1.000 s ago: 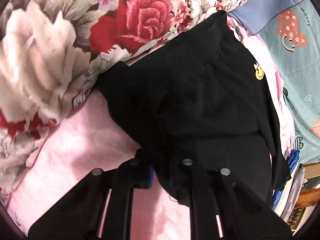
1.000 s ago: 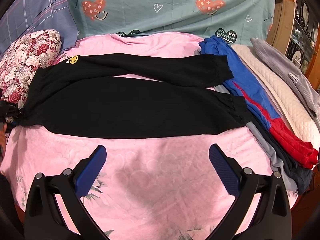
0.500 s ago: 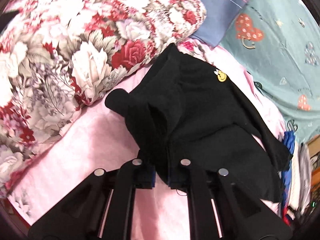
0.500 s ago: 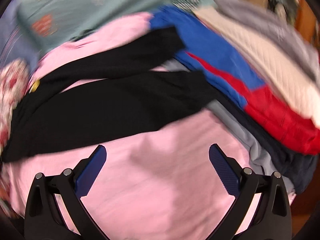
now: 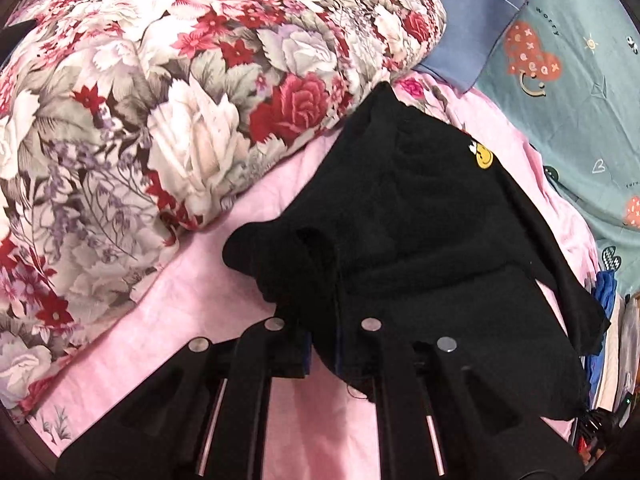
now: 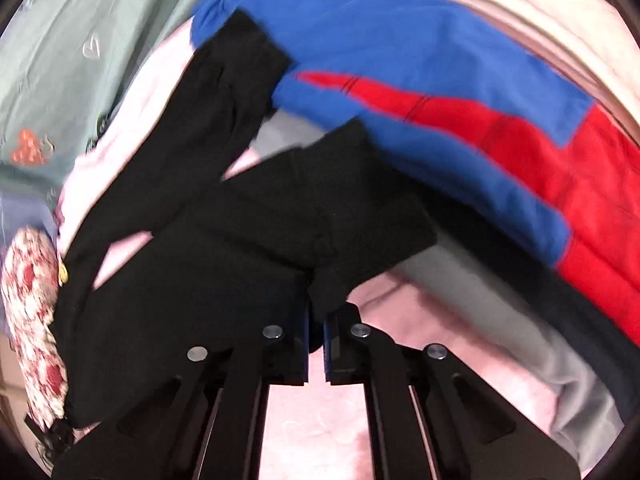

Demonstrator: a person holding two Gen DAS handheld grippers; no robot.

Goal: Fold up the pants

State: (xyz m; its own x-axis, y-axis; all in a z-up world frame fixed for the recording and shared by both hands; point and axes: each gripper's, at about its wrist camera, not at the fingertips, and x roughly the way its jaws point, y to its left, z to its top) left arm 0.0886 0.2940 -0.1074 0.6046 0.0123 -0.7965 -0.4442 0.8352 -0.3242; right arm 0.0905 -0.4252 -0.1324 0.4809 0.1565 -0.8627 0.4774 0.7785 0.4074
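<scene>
Black pants [image 5: 420, 232] with a small yellow smiley patch [image 5: 484, 157] lie on a pink bedsheet [image 5: 192, 304]. My left gripper [image 5: 323, 354] is shut on the waistband end, which bunches up between its jaws. In the right wrist view the same pants [image 6: 224, 248] stretch away to the left. My right gripper [image 6: 316, 338] is shut on the cuff of the nearer leg. The other leg [image 6: 232, 80] lies farther off, its cuff against blue cloth.
A floral pillow [image 5: 160, 100] lies left of the waistband. A teal sheet with hearts [image 5: 568, 80] and a blue-grey pillow [image 5: 472, 12] lie behind. A blue and red garment [image 6: 460, 120], a grey one [image 6: 500, 300] and cream quilting [image 6: 520, 12] lie by the leg cuffs.
My right gripper moved forward to the leg cuffs and went from wide open to shut on the near cuff. My left gripper stayed shut on the waistband and pulled back a little.
</scene>
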